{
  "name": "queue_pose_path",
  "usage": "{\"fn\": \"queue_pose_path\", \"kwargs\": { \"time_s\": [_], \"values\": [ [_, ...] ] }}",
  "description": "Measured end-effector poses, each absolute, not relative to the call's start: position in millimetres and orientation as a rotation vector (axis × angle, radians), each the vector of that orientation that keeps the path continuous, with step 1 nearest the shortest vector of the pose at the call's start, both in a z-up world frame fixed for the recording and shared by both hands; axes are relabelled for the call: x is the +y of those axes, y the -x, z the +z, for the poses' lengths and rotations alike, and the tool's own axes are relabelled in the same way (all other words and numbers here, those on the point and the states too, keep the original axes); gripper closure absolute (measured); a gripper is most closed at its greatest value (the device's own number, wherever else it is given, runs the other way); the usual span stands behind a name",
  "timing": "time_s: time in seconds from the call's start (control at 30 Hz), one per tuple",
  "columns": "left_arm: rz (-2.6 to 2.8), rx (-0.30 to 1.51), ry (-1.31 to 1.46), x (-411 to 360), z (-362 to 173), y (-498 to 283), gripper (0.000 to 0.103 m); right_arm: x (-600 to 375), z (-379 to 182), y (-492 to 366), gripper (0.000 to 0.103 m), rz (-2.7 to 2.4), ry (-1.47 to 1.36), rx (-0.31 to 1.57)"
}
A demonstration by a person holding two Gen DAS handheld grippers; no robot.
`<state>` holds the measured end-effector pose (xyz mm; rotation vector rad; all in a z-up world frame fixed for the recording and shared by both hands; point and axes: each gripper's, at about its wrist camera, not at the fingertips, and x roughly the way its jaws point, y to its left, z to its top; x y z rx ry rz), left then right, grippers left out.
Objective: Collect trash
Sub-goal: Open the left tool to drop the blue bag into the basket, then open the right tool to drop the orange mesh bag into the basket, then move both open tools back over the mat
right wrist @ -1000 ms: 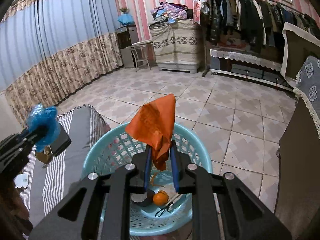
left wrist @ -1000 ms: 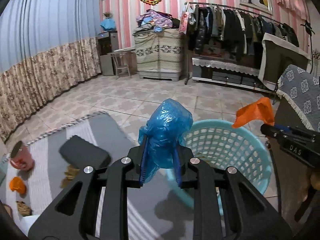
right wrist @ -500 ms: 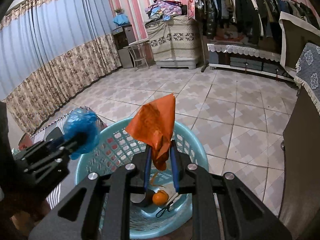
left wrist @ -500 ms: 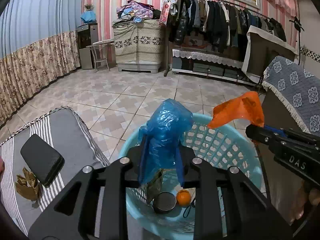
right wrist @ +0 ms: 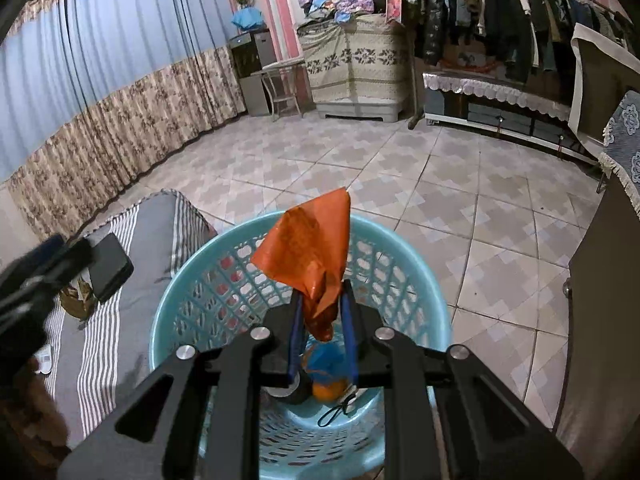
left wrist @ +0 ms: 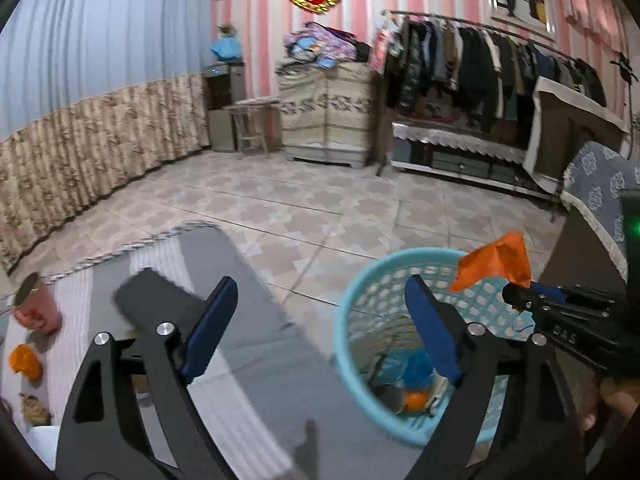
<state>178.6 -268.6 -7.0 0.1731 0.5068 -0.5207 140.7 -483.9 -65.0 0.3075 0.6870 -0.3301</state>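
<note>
My left gripper (left wrist: 320, 304) is open and empty, its fingers spread above the basket's left rim and the striped table. The blue plastic bag (left wrist: 416, 368) lies inside the light blue basket (left wrist: 348, 312), beside an orange fruit (left wrist: 416, 400) and a dark lid. My right gripper (right wrist: 322, 312) is shut on a crumpled orange bag (right wrist: 308, 248) and holds it above the basket (right wrist: 180, 292). The blue bag (right wrist: 326, 358) shows under it. The right gripper also shows in the left wrist view (left wrist: 520, 300), over the basket's right rim.
On the striped cloth table (left wrist: 256, 344) lie a black case (left wrist: 156, 300), a pink cup (left wrist: 34, 308), an orange scrap (left wrist: 24, 362) and brown scraps (right wrist: 76, 300). A dark cabinet (right wrist: 604, 320) stands right of the basket. Tiled floor lies beyond.
My left gripper has opened and let the blue bag fall into the basket, then swung left toward the table. My right gripper still holds the orange bag over the basket.
</note>
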Motion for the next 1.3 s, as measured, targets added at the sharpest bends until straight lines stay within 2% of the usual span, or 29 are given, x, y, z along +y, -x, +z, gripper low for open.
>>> {"fn": "queue_pose_path", "kwargs": {
  "time_s": [0.17, 0.23, 0.33, 0.4, 0.5, 0.6, 1.3],
  "values": [
    [-0.435, 0.501, -0.152, -228.6, 0.1, -176.7, 0.014, -473.0, -70.5, -151.2, 0.082, -0.345, -0.309, 0.715],
    [-0.419, 0.502, -0.137, -216.2, 2.2, -176.5, 0.014, -470.8, -70.5, -152.1, 0.072, -0.354, -0.298, 0.719],
    [-0.383, 0.493, -0.132, -197.6, 6.4, -175.7, 0.012, -465.0, -70.7, -153.5, 0.04, -0.365, -0.291, 0.725],
    [-0.362, 0.484, -0.133, -189.0, 8.3, -174.5, 0.01, -462.9, -70.2, -153.6, 0.033, -0.357, -0.296, 0.729],
    [-0.334, 0.475, -0.127, -175.9, 11.5, -173.7, 0.009, -454.7, -66.0, -152.7, 0.018, -0.354, -0.28, 0.718],
    [-0.31, 0.469, -0.124, -162.4, 13.5, -174.2, 0.006, -447.7, -57.3, -150.6, 0.01, -0.382, -0.242, 0.689],
    [-0.168, 0.431, -0.052, -64.5, 32.9, -160.2, 0.005, -386.0, -2.4, -139.9, 0.008, -0.345, -0.174, 0.492]
  ]
}}
